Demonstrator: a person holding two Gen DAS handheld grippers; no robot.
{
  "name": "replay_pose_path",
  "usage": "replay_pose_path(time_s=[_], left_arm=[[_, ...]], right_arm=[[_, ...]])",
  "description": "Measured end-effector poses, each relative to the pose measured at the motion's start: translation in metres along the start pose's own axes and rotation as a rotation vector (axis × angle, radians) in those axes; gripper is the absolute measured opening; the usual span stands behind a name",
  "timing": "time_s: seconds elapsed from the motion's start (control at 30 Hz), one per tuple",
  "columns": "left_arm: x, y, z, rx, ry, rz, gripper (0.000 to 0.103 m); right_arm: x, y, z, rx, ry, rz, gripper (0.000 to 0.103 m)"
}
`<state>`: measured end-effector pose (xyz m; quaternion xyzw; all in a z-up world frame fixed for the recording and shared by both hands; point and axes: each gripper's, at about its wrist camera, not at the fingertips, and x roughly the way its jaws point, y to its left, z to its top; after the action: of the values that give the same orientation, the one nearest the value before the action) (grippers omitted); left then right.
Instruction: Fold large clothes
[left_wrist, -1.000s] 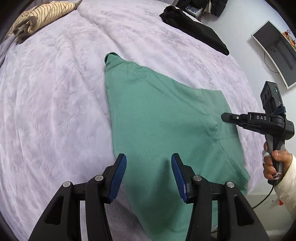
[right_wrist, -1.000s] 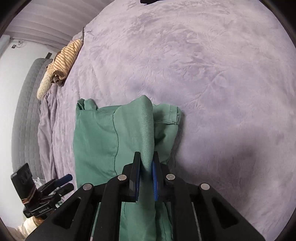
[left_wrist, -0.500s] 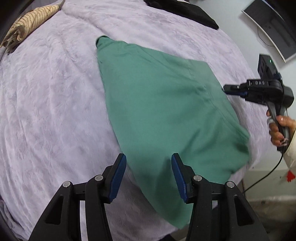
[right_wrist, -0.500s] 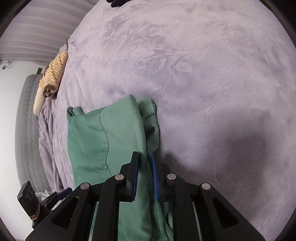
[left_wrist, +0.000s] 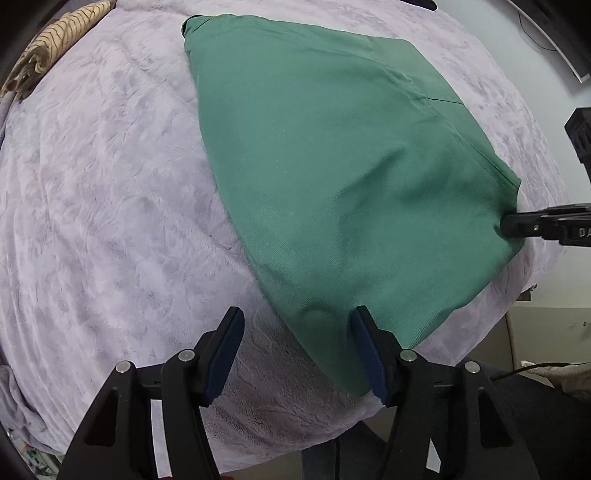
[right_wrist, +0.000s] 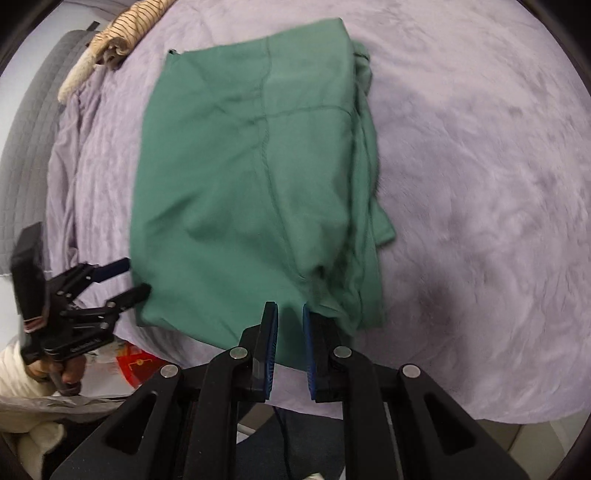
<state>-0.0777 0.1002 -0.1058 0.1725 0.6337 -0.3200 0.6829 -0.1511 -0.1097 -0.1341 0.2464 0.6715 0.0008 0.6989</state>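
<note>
A green garment (left_wrist: 332, 166) lies folded on the lilac bed cover (left_wrist: 92, 221), its near end close to the bed's front edge. My right gripper (right_wrist: 290, 314) is shut on that near hem, and green cloth runs up from between its blue pads. In the left wrist view the right gripper (left_wrist: 517, 225) pinches the garment's right corner and creases fan out from it. My left gripper (left_wrist: 295, 328) points down at the garment's left near edge. Its jaws are opening; the cloth's edge lies between them, not pressed. The right wrist view shows the left gripper (right_wrist: 135, 277) beside that edge.
A striped beige cloth (left_wrist: 48, 40) lies bunched at the bed's far corner (right_wrist: 122, 29). A grey quilted panel (right_wrist: 26, 110) borders the bed there. A hand in a white sleeve (right_wrist: 66, 373) holds the left gripper. A red item (right_wrist: 136, 365) lies on the floor below the bed's edge.
The right gripper has drawn its pinched end of the garment toward the bed's front edge, and the cloth now lies flatter. The left gripper has shifted to the garment's near left edge, its jaws wider.
</note>
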Motion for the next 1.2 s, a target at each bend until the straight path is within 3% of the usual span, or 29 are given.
replay_pose_path(time_s=[0.17, 0.37, 0.47, 0.63, 0.73, 0.9, 1.07, 1.1, 1.17, 1.2], left_arm=[[-0.001, -0.002, 0.001, -0.027, 0.021, -0.006, 0.062], [-0.005, -0.004, 0.004, -0.036, 0.028, 0.010, 0.062], [-0.009, -0.001, 0.008, -0.046, 0.019, 0.016, 0.062], [-0.013, 0.007, 0.014, -0.065, 0.010, 0.035, 0.062], [-0.018, 0.013, 0.017, -0.069, 0.001, 0.059, 0.062], [-0.019, 0.019, 0.021, -0.080, 0.016, 0.090, 0.062], [-0.018, 0.024, 0.021, -0.092, 0.029, 0.097, 0.062], [-0.017, 0.023, 0.021, -0.090, 0.029, 0.096, 0.064], [-0.019, 0.025, 0.020, -0.096, 0.018, 0.110, 0.099], [-0.020, 0.022, 0.022, -0.097, 0.003, 0.120, 0.100]], right_arm=[[0.021, -0.024, -0.003, 0.075, 0.032, -0.007, 0.013], [0.020, -0.020, -0.001, 0.052, 0.049, -0.019, 0.013], [0.002, -0.005, 0.002, 0.004, 0.025, 0.043, 0.014], [-0.028, 0.009, 0.013, -0.028, -0.063, 0.072, 0.017], [-0.028, 0.005, 0.021, 0.020, -0.091, 0.048, 0.017], [-0.006, -0.009, 0.036, 0.153, -0.066, 0.032, 0.017], [0.007, -0.018, 0.039, 0.162, -0.060, 0.002, 0.013], [0.009, -0.019, 0.039, 0.166, -0.061, 0.004, 0.012], [0.014, -0.019, 0.041, 0.179, -0.061, 0.014, 0.012], [0.015, -0.020, 0.040, 0.182, -0.062, 0.017, 0.012]])
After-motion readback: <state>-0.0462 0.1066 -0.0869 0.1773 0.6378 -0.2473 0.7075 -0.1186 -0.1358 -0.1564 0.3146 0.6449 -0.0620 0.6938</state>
